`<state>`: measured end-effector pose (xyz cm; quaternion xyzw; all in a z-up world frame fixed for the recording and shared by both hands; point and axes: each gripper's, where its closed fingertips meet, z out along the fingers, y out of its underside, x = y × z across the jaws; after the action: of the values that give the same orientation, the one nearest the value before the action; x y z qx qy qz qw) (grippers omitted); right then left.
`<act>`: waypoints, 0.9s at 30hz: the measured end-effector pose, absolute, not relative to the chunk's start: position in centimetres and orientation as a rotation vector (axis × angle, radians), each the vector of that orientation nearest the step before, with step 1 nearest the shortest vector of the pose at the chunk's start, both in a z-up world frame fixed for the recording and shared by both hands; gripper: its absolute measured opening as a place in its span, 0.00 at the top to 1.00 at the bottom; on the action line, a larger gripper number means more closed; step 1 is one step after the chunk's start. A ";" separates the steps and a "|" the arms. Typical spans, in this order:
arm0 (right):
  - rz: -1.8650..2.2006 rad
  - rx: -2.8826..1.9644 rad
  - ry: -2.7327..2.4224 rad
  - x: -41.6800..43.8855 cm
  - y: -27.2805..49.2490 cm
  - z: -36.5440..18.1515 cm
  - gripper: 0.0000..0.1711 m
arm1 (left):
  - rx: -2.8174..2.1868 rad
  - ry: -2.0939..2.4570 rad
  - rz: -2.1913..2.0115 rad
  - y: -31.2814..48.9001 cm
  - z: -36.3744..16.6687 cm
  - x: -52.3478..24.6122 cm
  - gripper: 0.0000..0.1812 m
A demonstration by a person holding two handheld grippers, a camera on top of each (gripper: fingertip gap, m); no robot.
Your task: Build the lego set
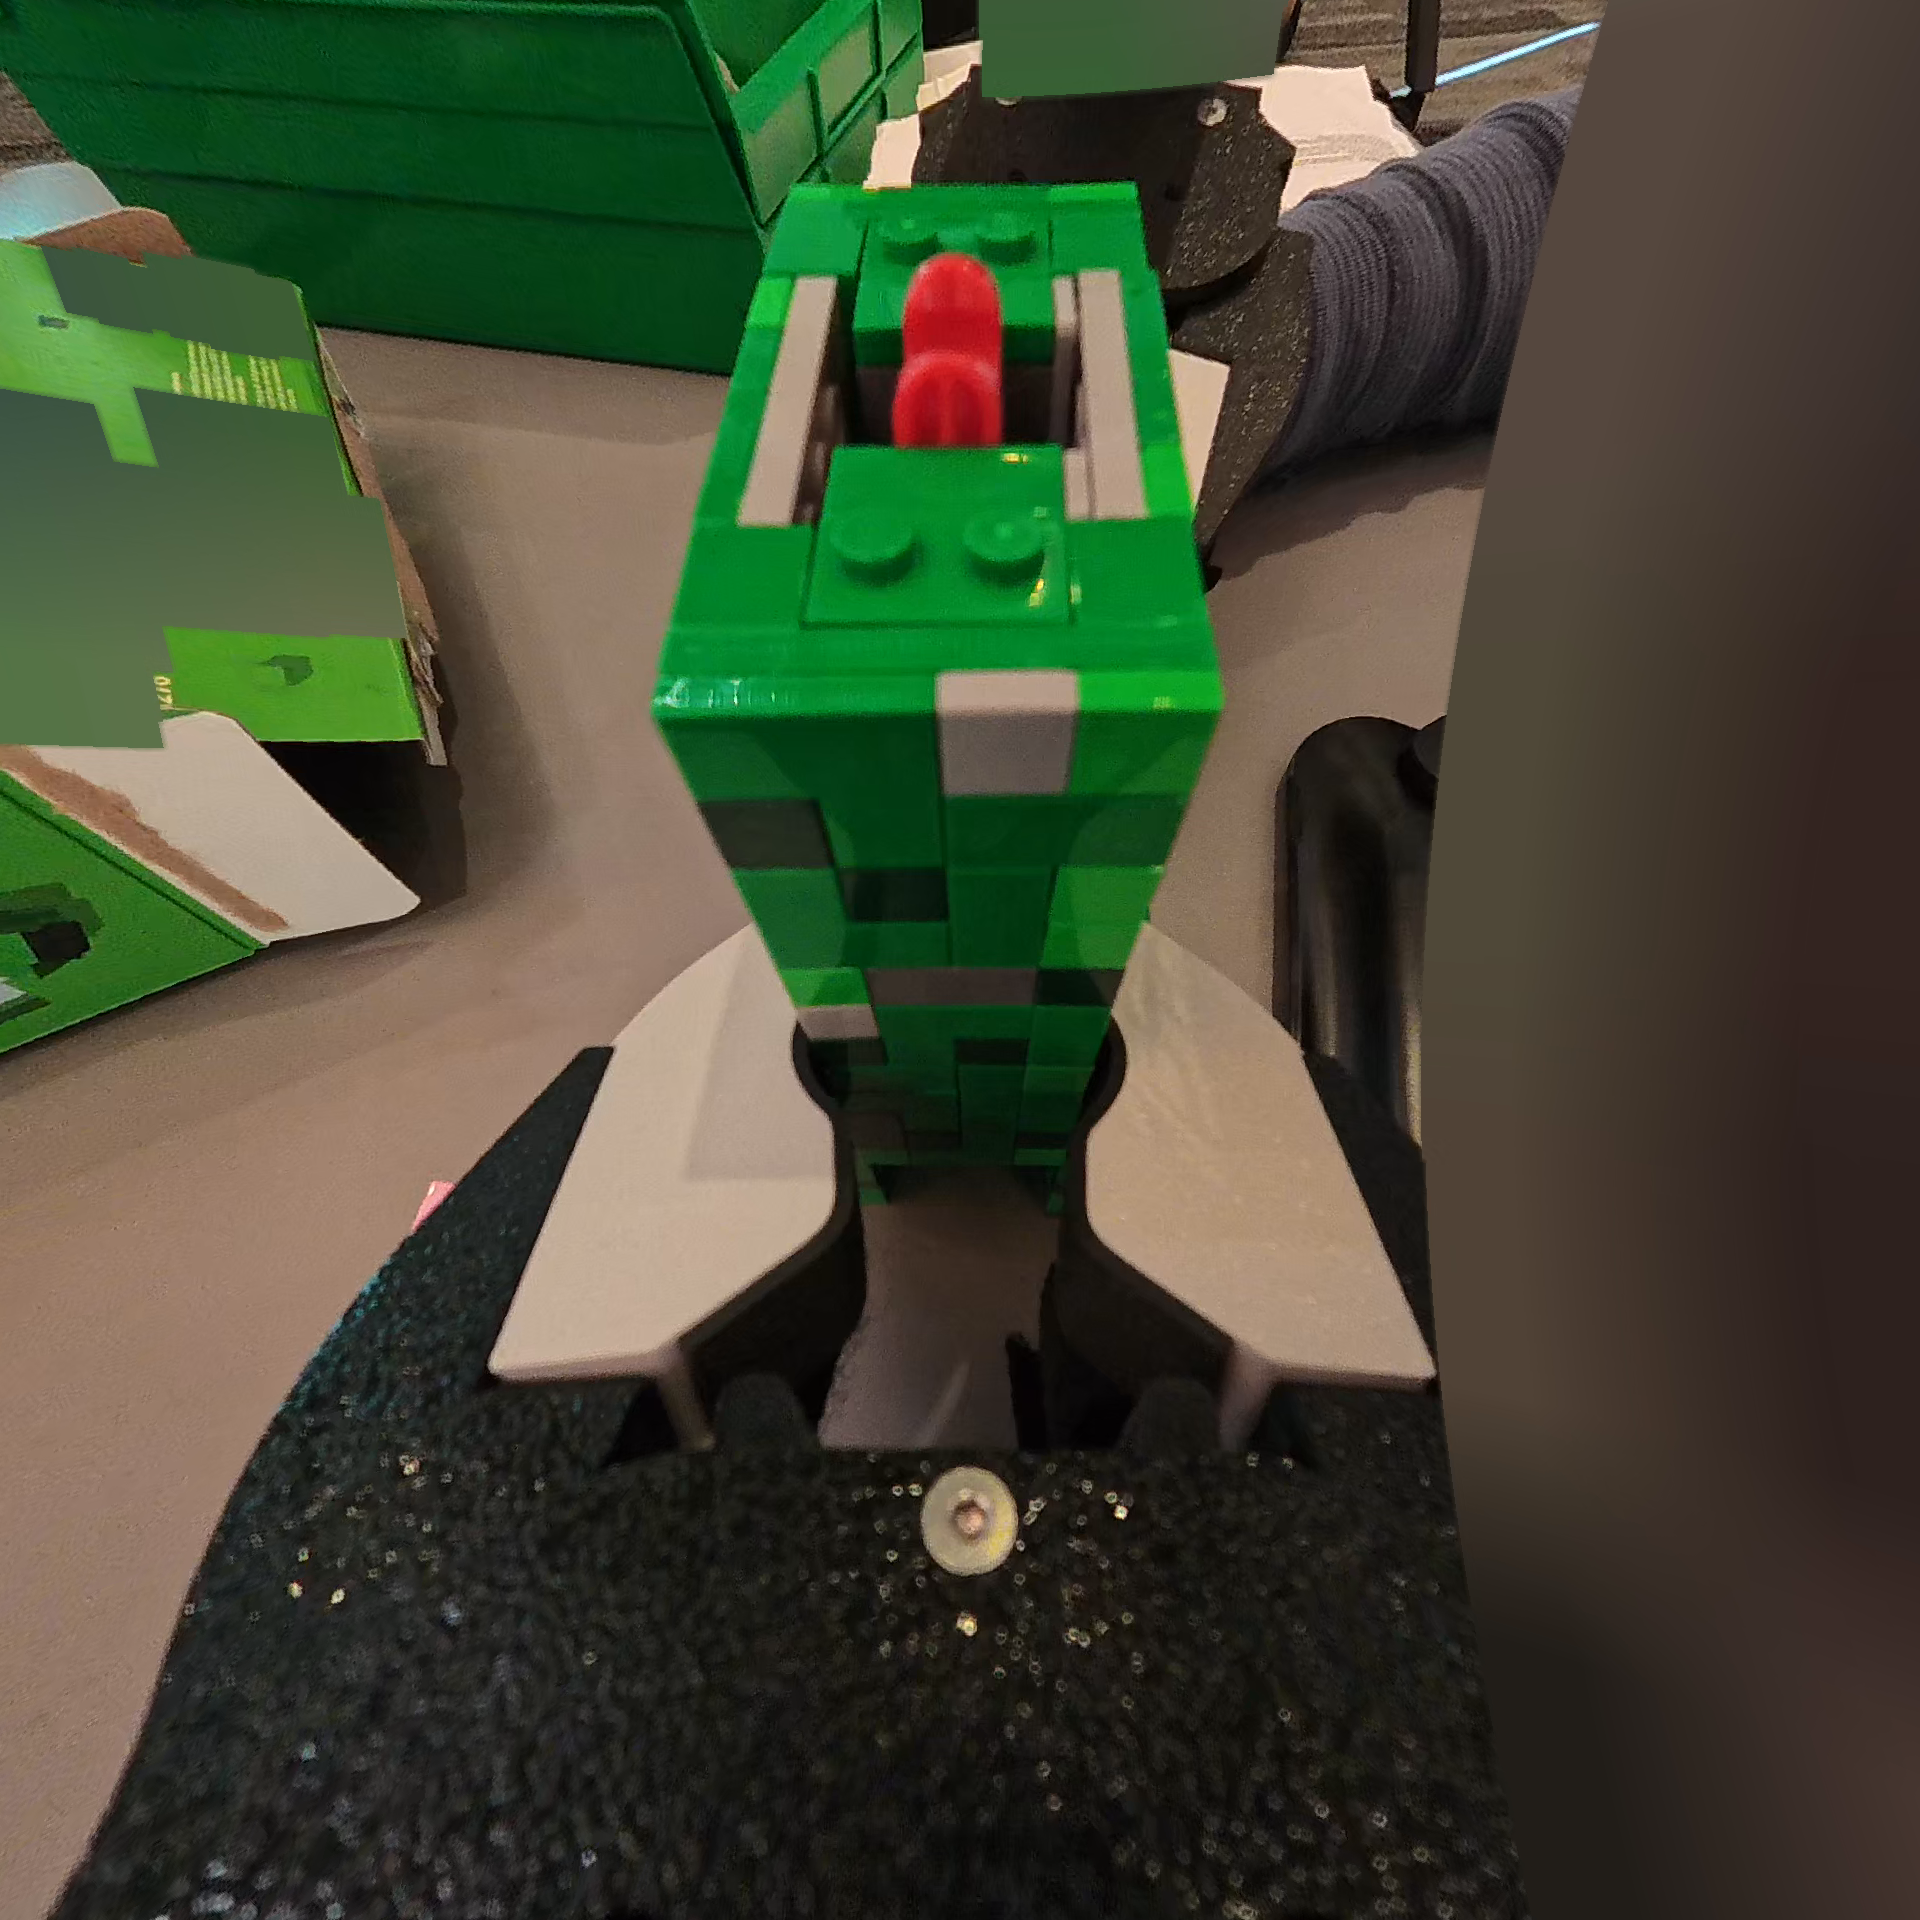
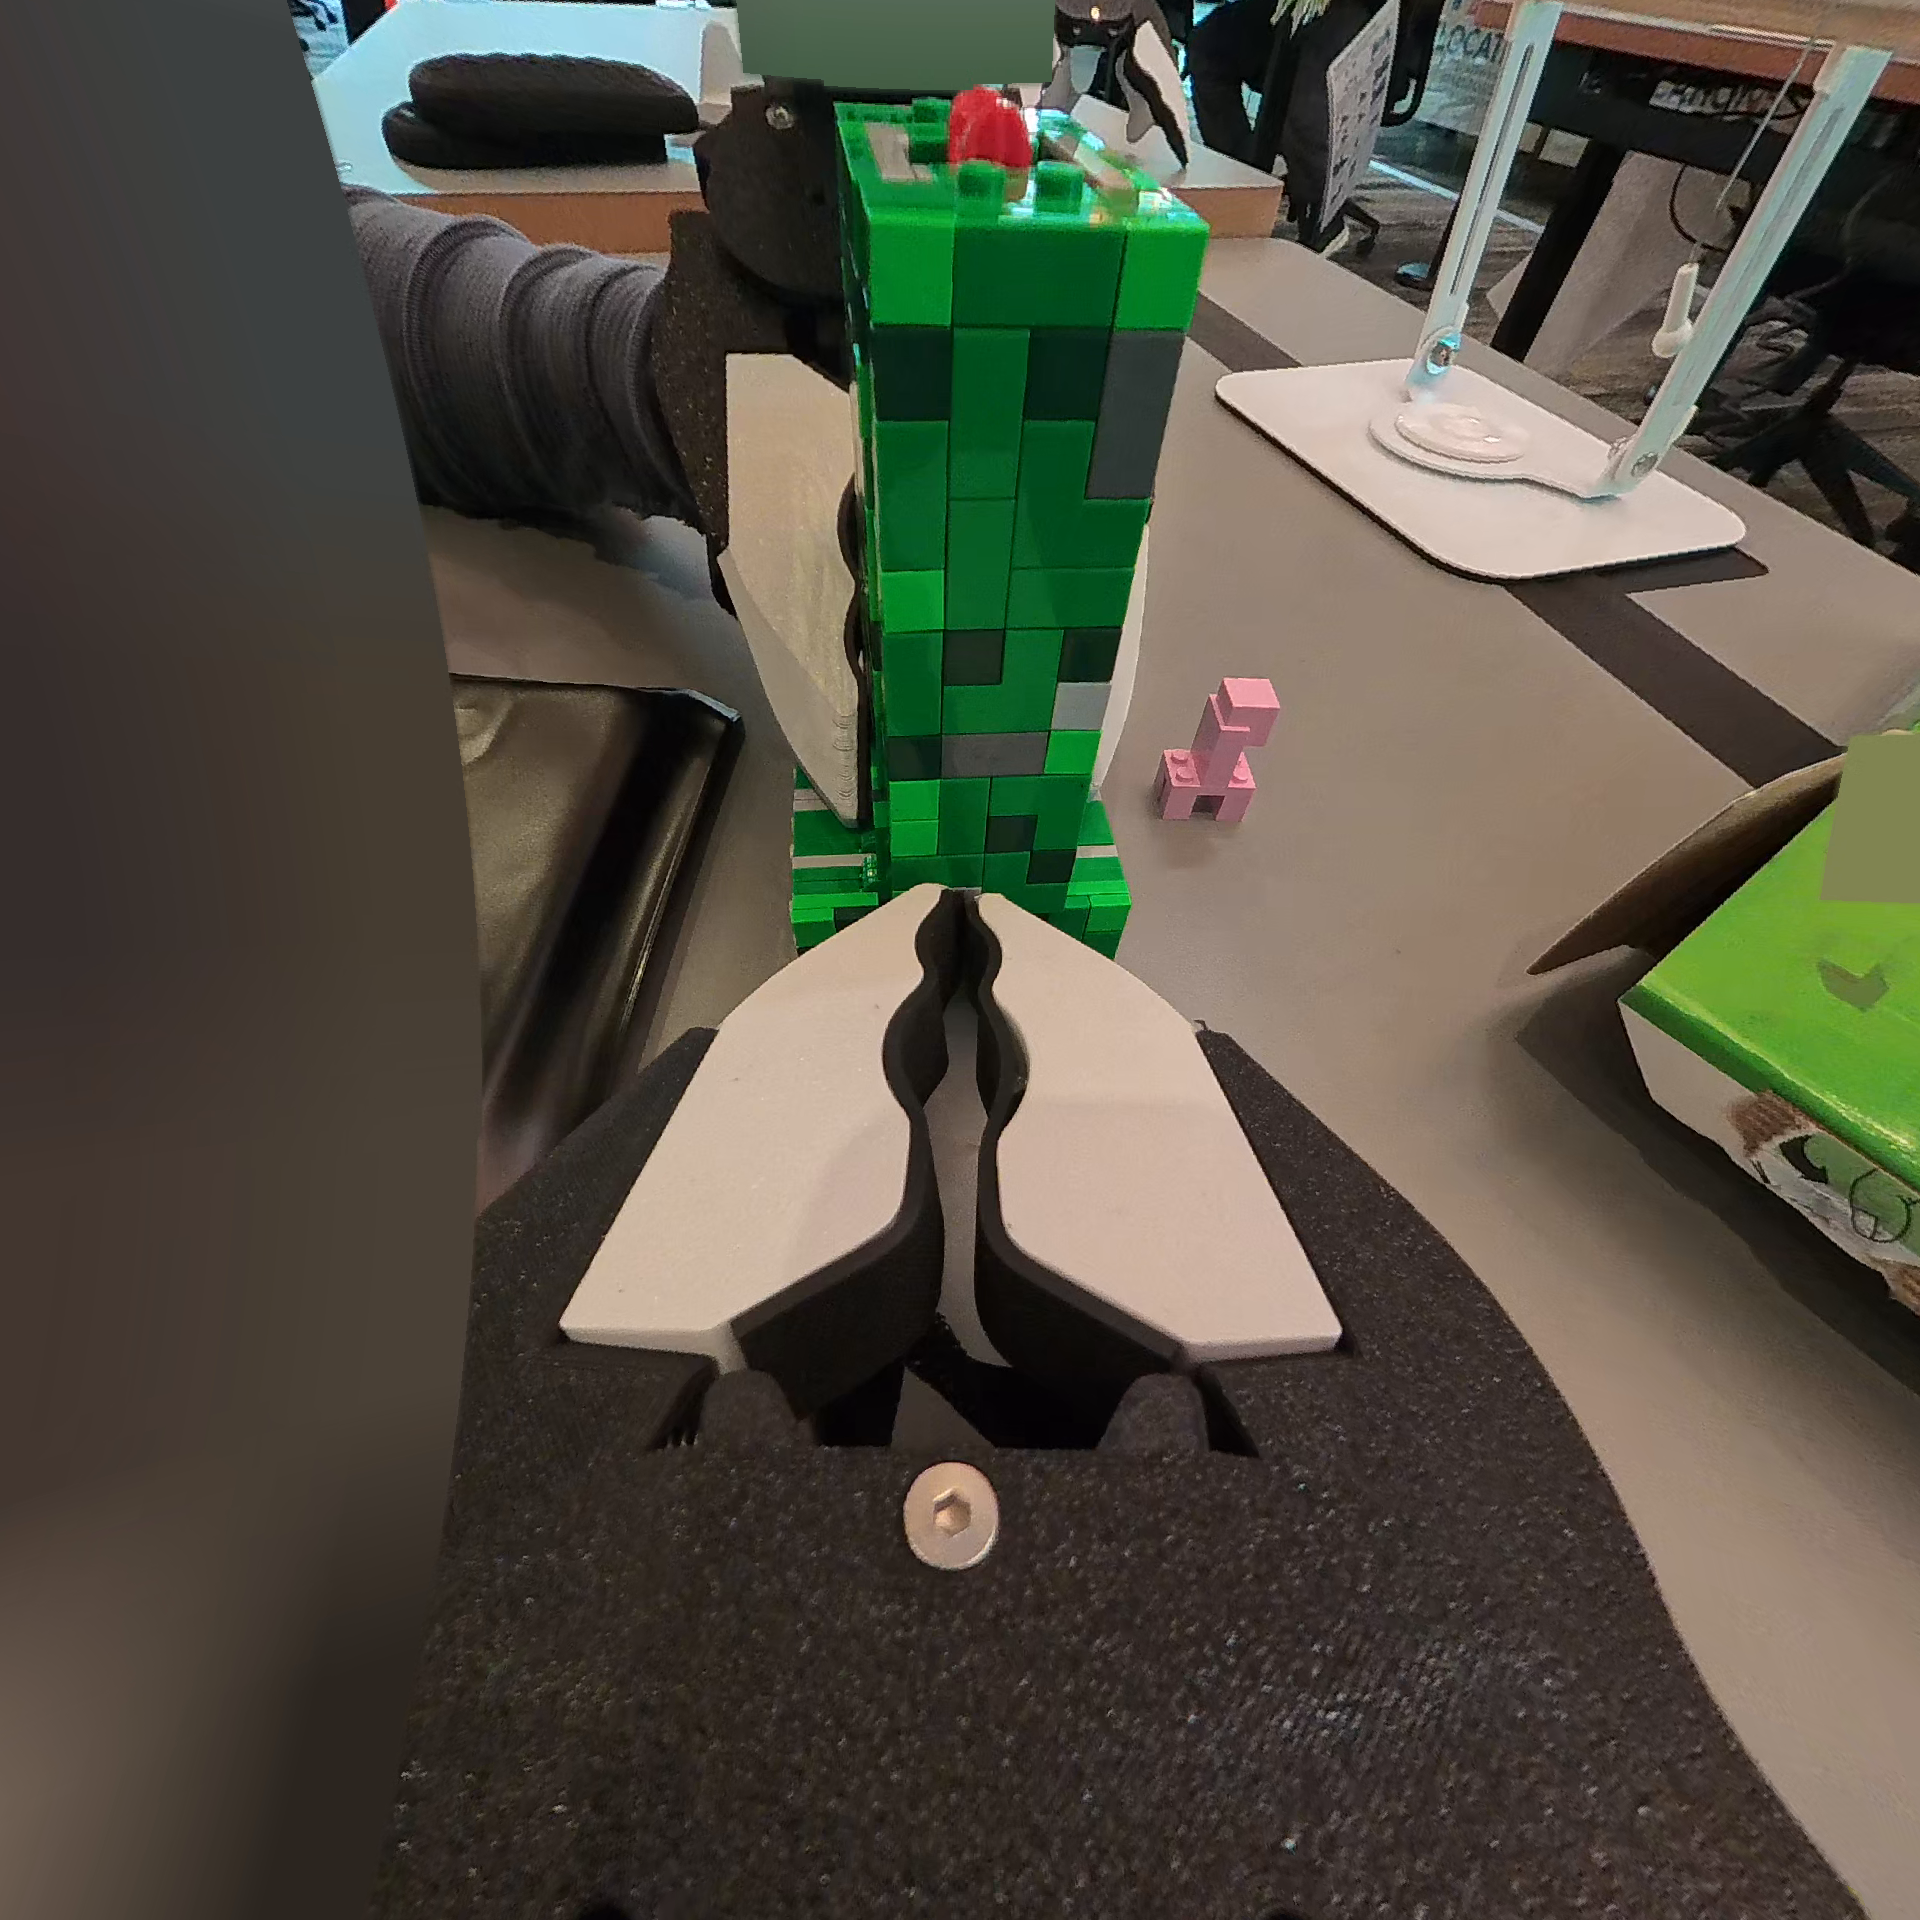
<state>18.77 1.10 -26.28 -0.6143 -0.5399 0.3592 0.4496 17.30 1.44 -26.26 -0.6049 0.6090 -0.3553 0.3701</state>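
1. Left wrist view: my left claw (image 1: 961,1081) is clamped on the lower part of the green lego tower (image 1: 935,727), one grey finger on each side. The tower stands up and away from the camera. At its top a red piece (image 1: 945,353) sits in an open slot between grey rails.

2. Same view, risk: I judge the hold to be low on a tall stack, so any twist of my wrist could lever the upper layers apart or tilt the tower. The red piece looks only partly seated and could pop loose.

3. Same view, pose: my left claw points forward along the tower, level with the grey table (image 1: 540,935). A green box (image 1: 208,582) lies to the left, well apart.

4. Right wrist view: my right claw (image 2: 961,914) is closed on nothing, its tips nearly touching, just in front of the tower's wider foot (image 2: 956,894). The tower stands upright on the table, with the left claw gripping it from the side.

5. Same view, risk: pushing forward with closed tips could shove the foot and knock the tower against my other grip. A small pink lego figure (image 2: 1221,753) stands near on the right and could be swept over.

6. Same view, pose: my right claw sits low and angled slightly down toward the base.
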 end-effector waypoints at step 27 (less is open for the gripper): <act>0.880 -1.528 -1.326 18.6 1.1 -26.3 1.00 | -1.550 1.552 -0.931 1.5 -26.2 17.3 0.78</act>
<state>18.62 1.10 -26.30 -0.6183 -0.5364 0.3559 0.4508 17.32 1.50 -26.24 -0.6042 0.6050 -0.3629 0.3706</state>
